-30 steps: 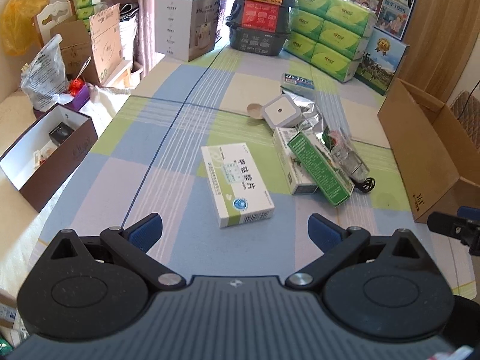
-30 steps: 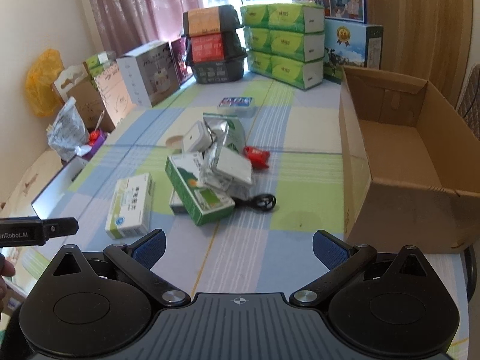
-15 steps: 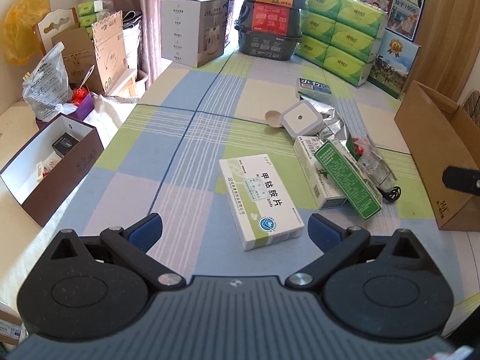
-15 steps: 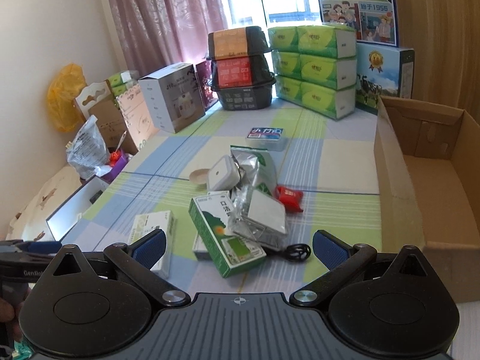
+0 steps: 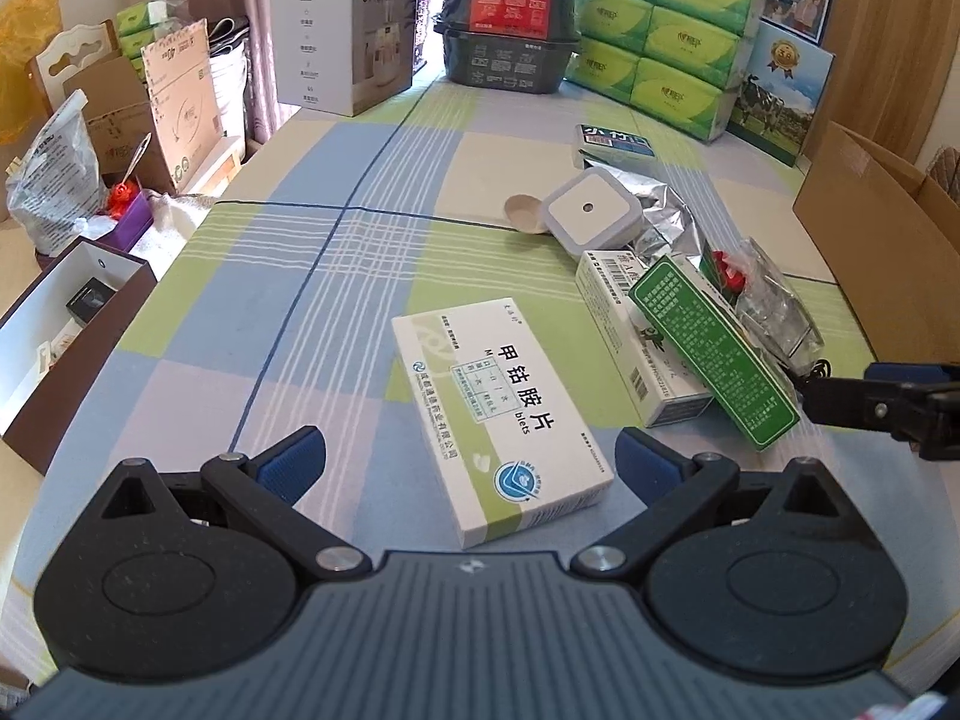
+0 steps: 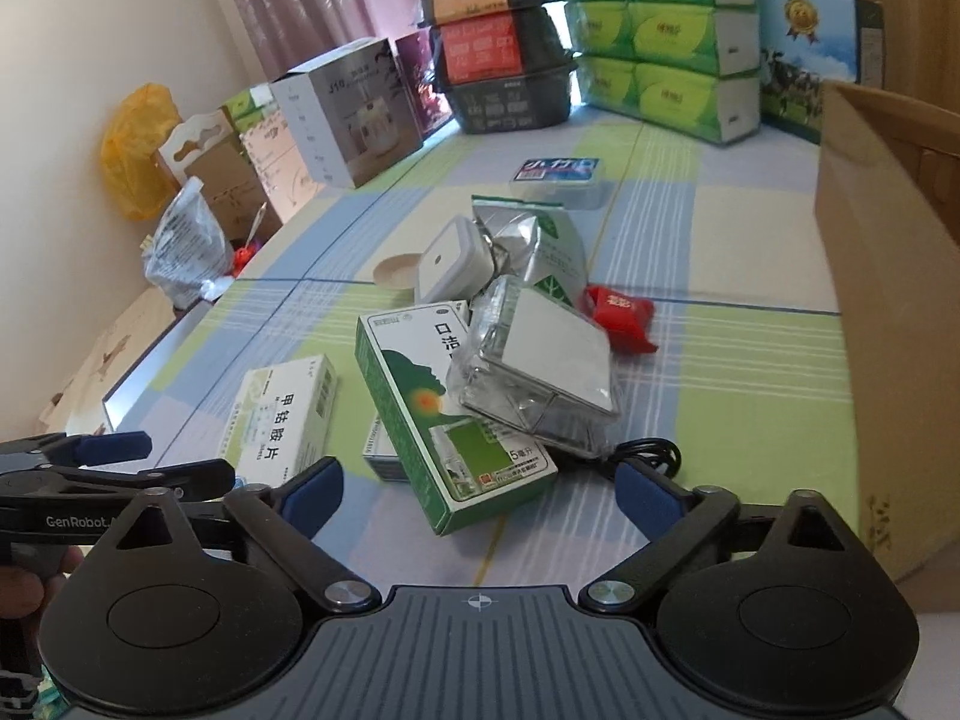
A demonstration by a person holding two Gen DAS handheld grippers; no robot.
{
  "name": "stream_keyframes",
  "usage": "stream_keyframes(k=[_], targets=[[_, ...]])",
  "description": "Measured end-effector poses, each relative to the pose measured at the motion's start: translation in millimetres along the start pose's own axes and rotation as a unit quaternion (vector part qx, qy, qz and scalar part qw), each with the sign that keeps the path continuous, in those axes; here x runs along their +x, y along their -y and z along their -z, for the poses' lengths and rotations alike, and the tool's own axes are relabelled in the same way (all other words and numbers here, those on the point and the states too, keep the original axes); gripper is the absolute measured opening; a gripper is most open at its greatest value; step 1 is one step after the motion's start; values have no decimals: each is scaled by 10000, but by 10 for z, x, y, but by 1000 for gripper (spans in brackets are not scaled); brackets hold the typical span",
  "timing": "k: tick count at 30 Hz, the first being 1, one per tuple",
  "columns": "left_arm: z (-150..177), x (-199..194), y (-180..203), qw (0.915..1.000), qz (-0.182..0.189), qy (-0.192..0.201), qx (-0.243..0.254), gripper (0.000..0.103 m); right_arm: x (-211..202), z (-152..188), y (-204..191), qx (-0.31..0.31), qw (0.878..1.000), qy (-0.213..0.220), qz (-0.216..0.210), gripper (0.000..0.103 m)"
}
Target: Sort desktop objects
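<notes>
**Flat medicine box between your left jaws**

The white-and-green cardboard medicine box (image 5: 501, 417) lies flat on the checked tablecloth (image 5: 300, 300), its long axis running away from you, angled leftward. Your left gripper (image 5: 470, 457) is spread wide around its near end, not touching. Your right gripper (image 6: 479, 487) gapes before the glossy green carton (image 6: 447, 420).

Right gripper (image 6: 479, 489) fingers spread wide over the green box (image 6: 444, 414)
</notes>
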State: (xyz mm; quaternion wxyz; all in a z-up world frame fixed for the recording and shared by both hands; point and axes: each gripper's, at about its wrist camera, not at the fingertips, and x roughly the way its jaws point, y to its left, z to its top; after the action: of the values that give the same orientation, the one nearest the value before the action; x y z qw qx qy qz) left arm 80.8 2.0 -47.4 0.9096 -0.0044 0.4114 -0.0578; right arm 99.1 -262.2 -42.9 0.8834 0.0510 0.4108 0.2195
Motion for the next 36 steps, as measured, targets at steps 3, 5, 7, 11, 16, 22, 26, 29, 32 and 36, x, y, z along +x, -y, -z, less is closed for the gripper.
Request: stream_keyframes(k=[3, 5, 7, 11, 16, 22, 26, 29, 32, 36], targets=[[-1, 65, -24, 10000, 33, -23, -31, 101, 95, -31, 77, 100, 9998, -153, -122, 84], [8, 98, -47, 9999, 79, -36, -74, 101, 147, -54, 82, 150, 9994, -194, -233, 83], [20, 131, -51, 9999, 131, -42, -86, 101, 196, -77, 60, 72, 9994, -232, -267, 83], [39, 170, -53, 9997, 209, -68, -61, 101, 333, -123, 53, 33, 9990, -386, -215, 83], [59, 188, -69, 9995, 300, -65, -90, 101, 396, -142, 49, 122, 9985, -449, -302, 83], [92, 210, -94, 9994, 309, -93, -125, 101, 358, -118, -17, 154, 9972, -524, -502, 59], [87, 208, -97, 9995, 310, -78, -82, 101, 358, -103, -66, 47, 9969, -551, -556, 54], [63, 228, -110, 9994, 336, -67, -107, 101, 413, -109, -91, 0, 9971, -553, -531, 56], [26, 256, -93, 9991, 413, -44, -99, 101, 467, -108, -114, -58, 9975, -570, -403, 67], [-14, 307, -35, 9987, 506, -54, -35, 101, 488, -109, -90, 7, 9978, -560, -363, 68]])
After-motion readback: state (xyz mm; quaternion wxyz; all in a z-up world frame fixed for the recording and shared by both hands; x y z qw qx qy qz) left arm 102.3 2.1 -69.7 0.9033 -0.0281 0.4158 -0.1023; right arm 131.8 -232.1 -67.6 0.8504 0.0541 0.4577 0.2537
